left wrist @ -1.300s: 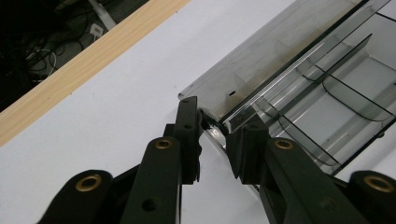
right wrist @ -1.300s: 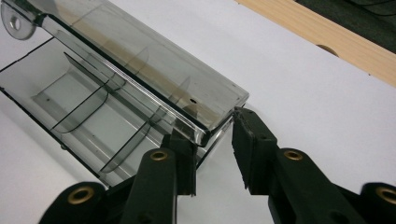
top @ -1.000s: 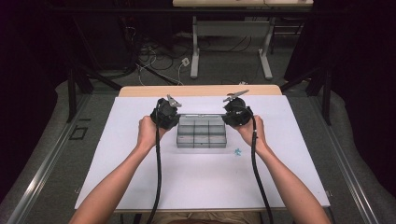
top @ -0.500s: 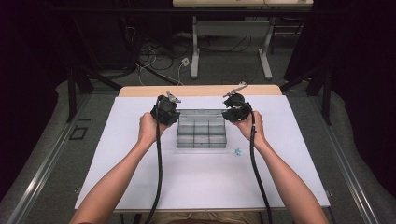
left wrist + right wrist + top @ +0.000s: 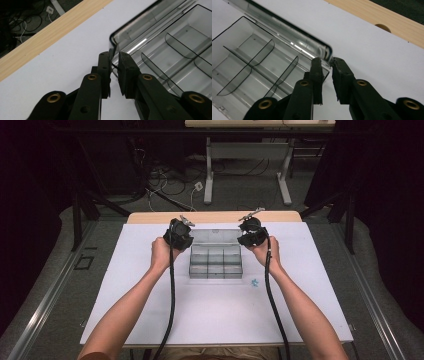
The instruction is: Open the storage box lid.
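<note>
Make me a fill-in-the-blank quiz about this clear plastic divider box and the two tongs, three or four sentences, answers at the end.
1. The clear plastic compartment box sits on a ____ table cover.
2. The box's lid is ____, lying back on the far side.
3. The left tongs reach the box at a ____ by the hinge.
4. A small ____ object lies on the cover near the box's right front corner.

Missing words: white; open; corner; blue
</note>
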